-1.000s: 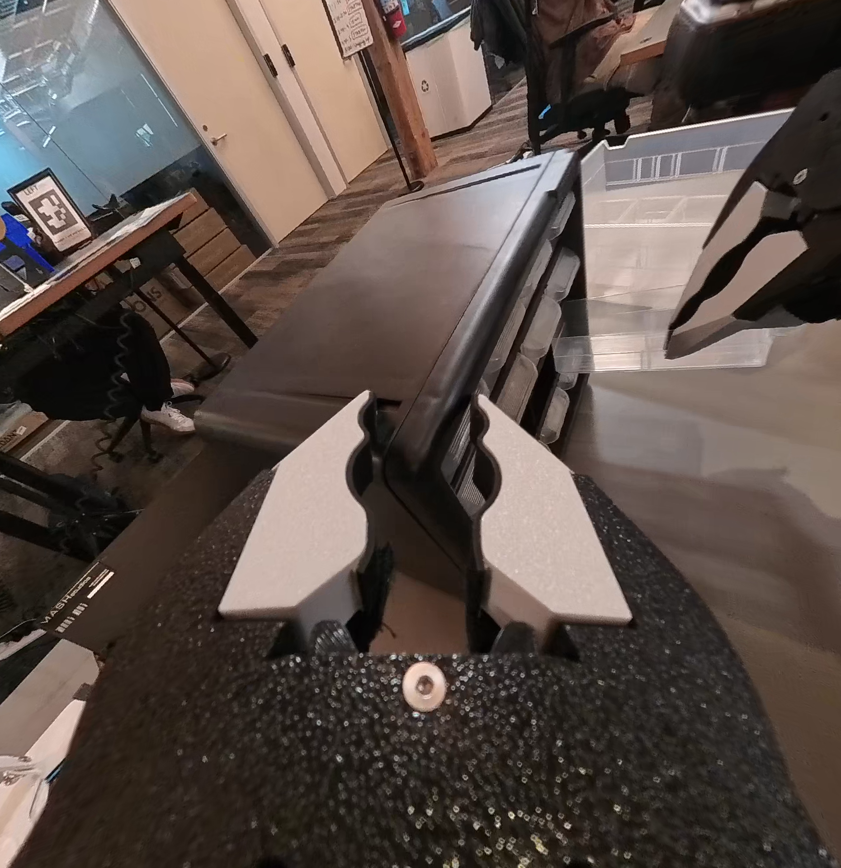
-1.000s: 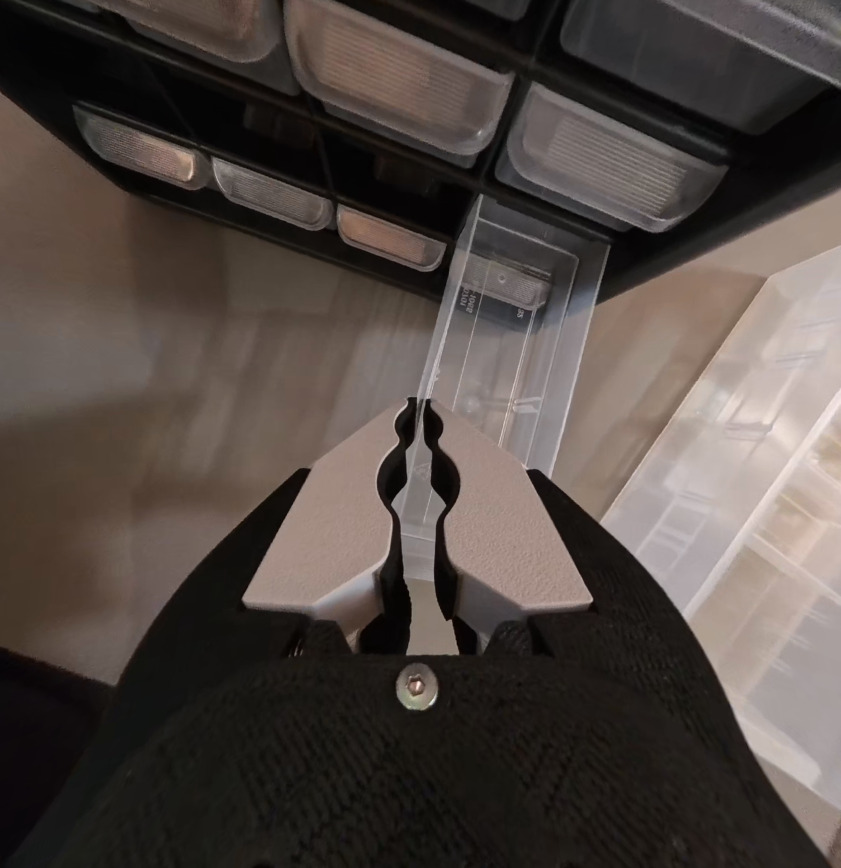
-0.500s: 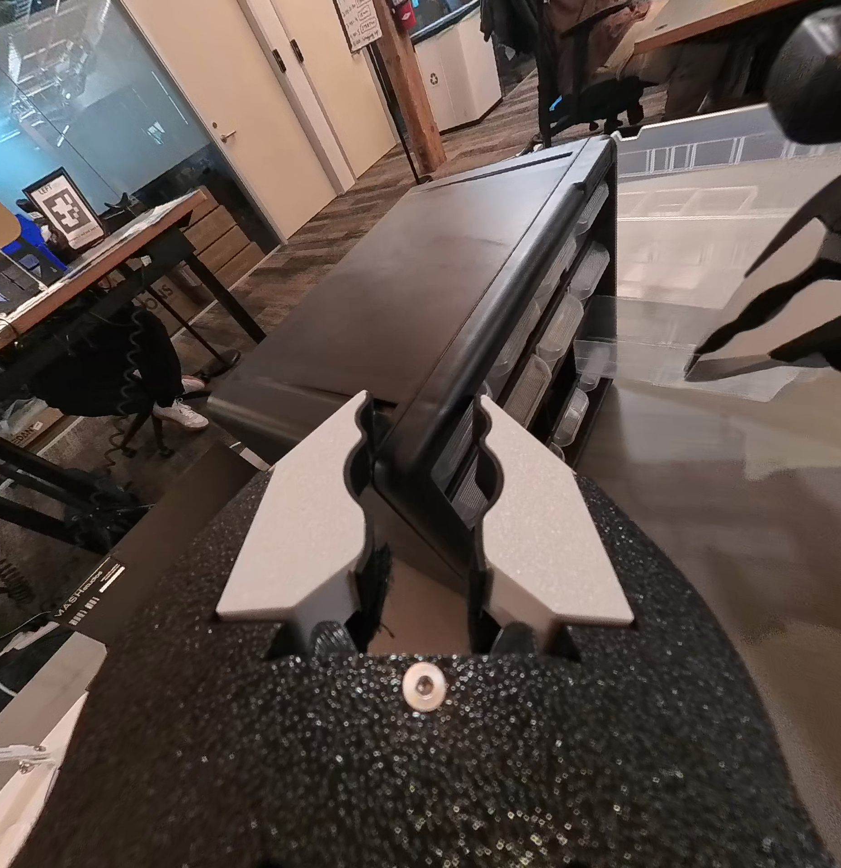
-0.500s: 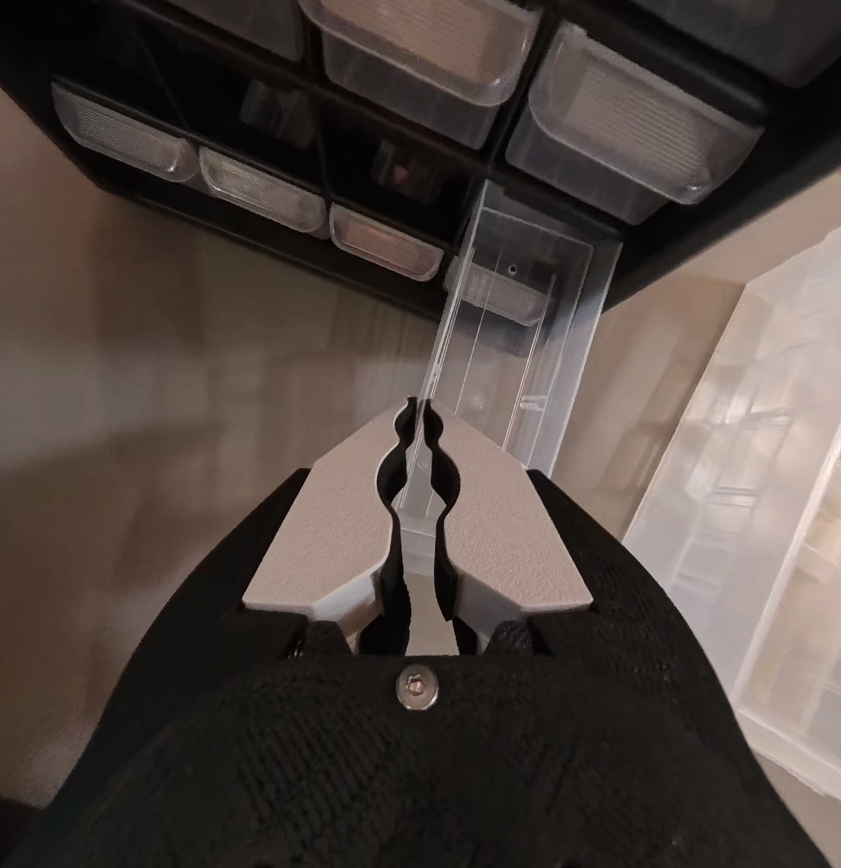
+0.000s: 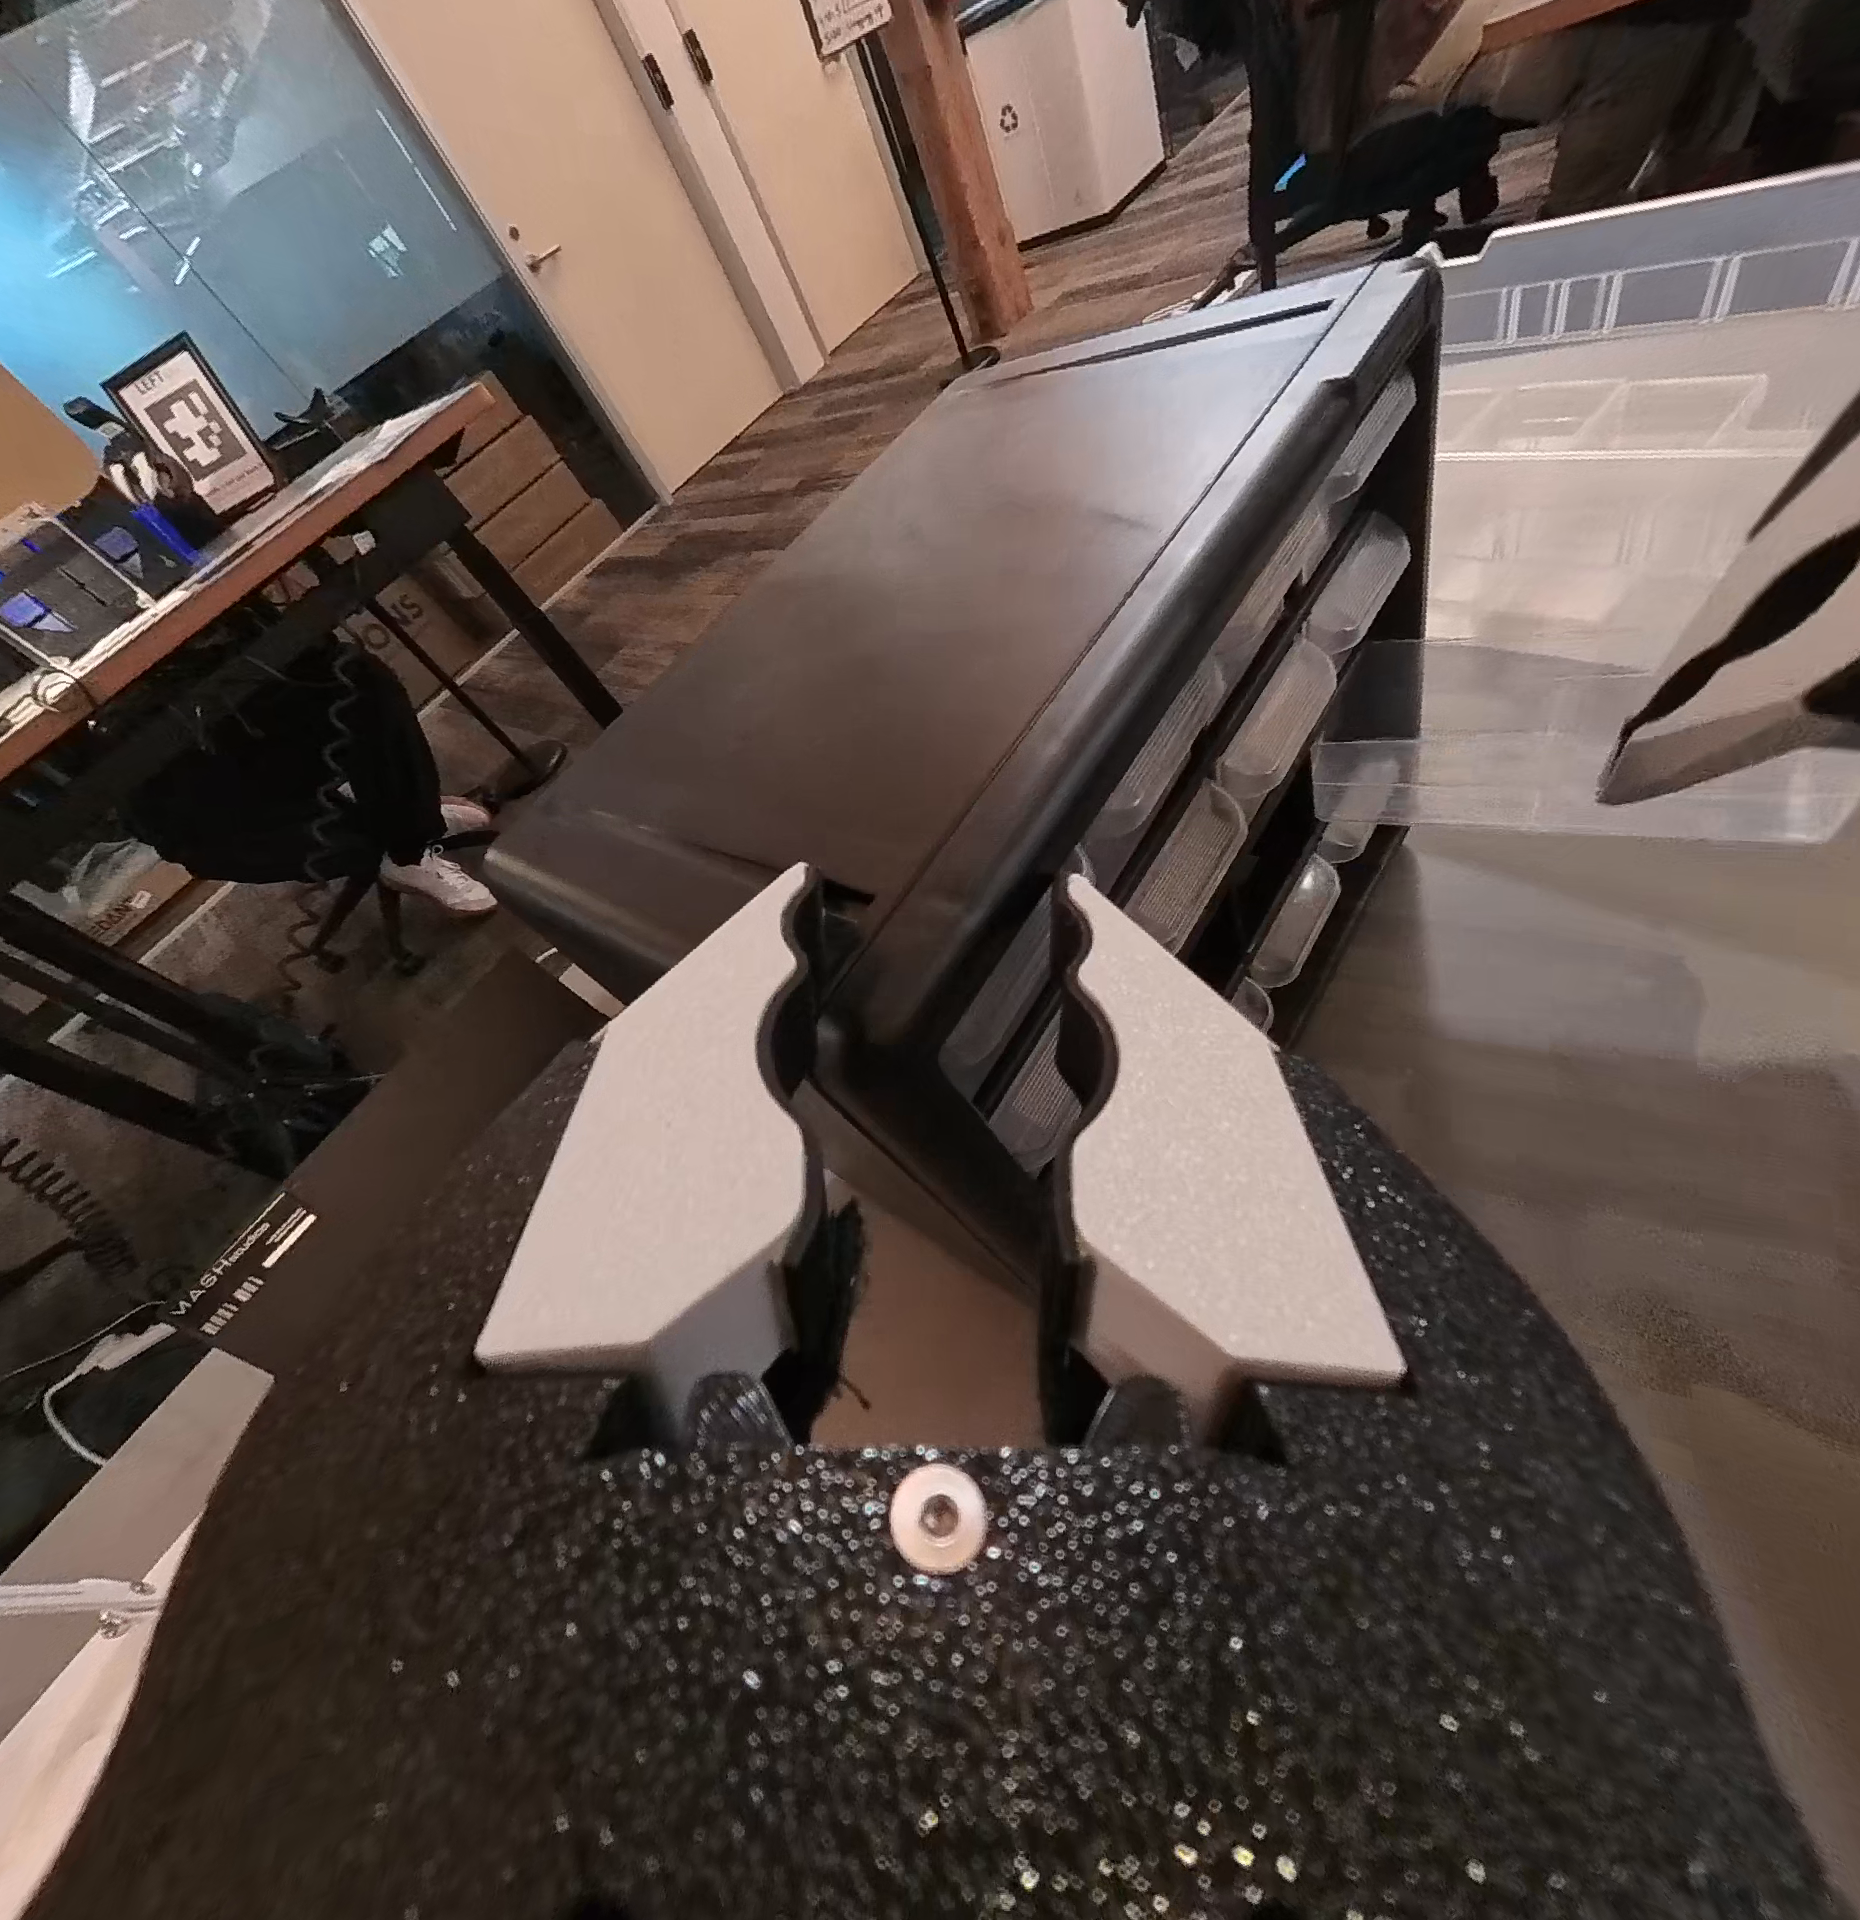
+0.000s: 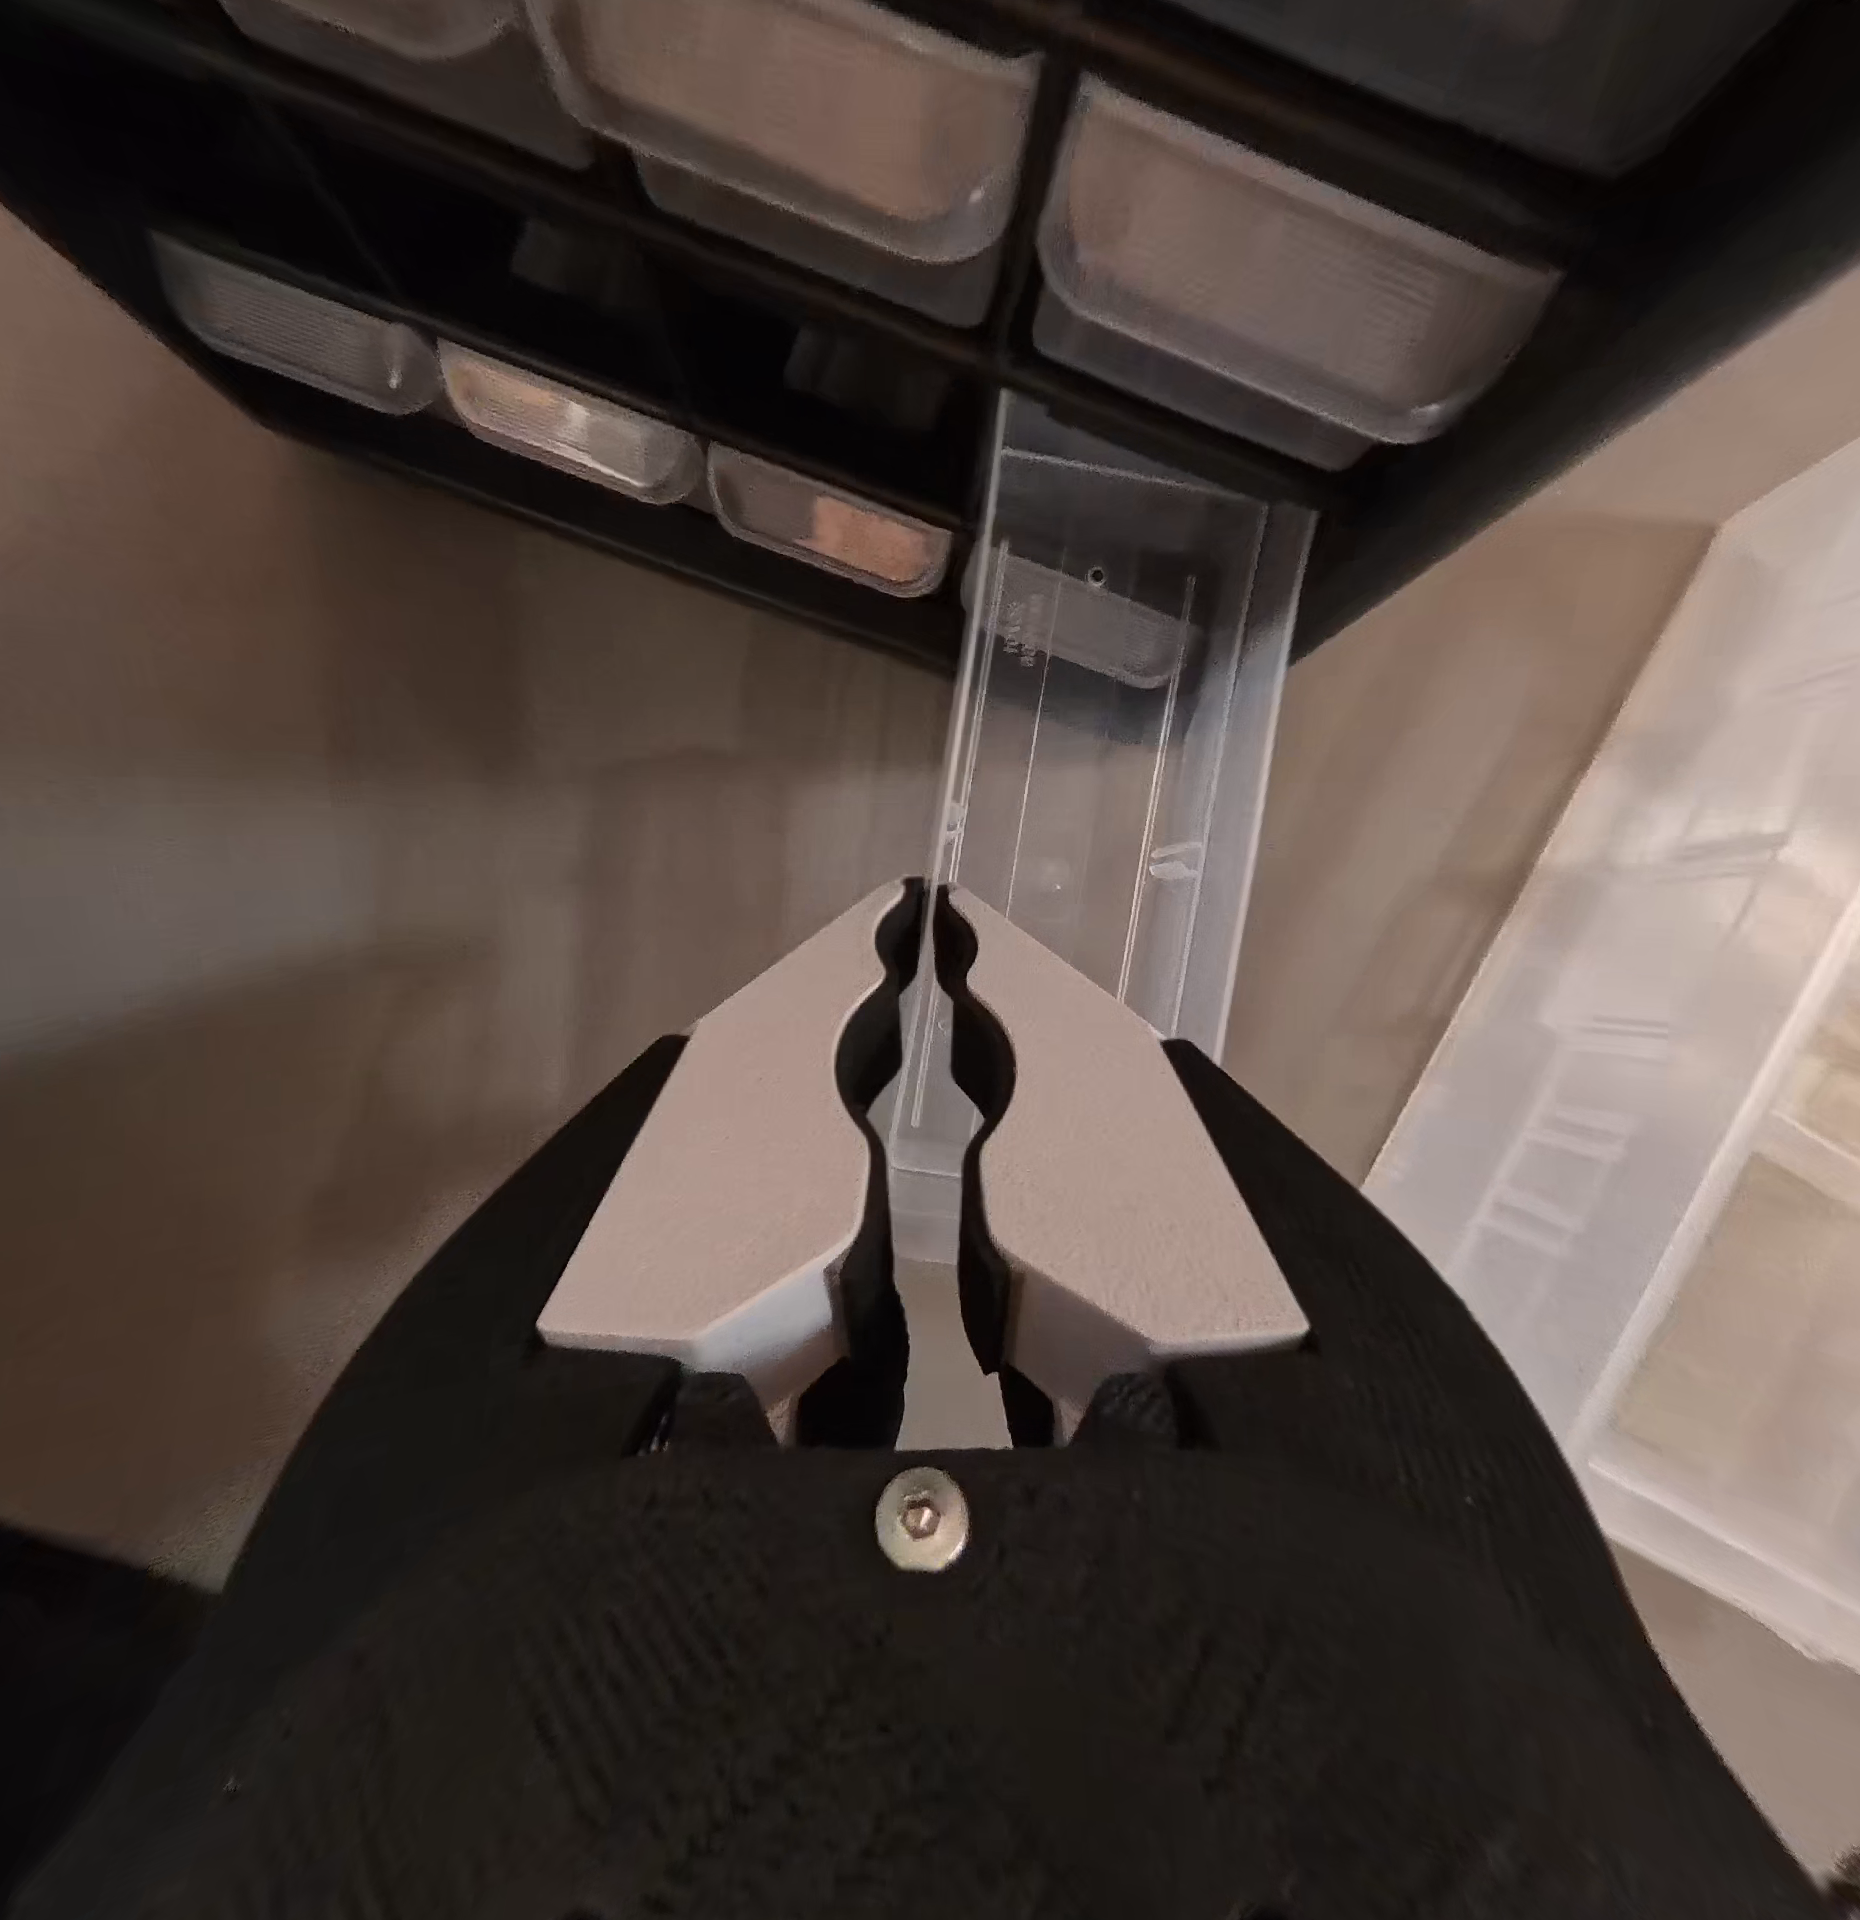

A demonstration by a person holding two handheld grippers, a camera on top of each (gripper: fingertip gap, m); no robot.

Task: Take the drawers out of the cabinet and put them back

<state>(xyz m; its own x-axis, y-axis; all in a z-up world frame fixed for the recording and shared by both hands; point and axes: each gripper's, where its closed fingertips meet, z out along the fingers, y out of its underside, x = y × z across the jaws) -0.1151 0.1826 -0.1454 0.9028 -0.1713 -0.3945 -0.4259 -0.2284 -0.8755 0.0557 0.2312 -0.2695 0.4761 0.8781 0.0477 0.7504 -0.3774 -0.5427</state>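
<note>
Drawer (image 6: 1102, 790), pinched by its side wall in the right gripper (image 6: 924, 891), has been drawn further from the cabinet (image 5: 957, 623), which is clamped at its top corner by the left gripper (image 5: 931, 935); removal is judged nearly complete.

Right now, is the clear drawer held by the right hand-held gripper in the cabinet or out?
Mostly out: the clear drawer juts from the black cabinet, only its far end in the slot.

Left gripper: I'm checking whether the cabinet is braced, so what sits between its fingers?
In the left wrist view, the cabinet's near top corner sits between the left gripper's fingers.
</note>
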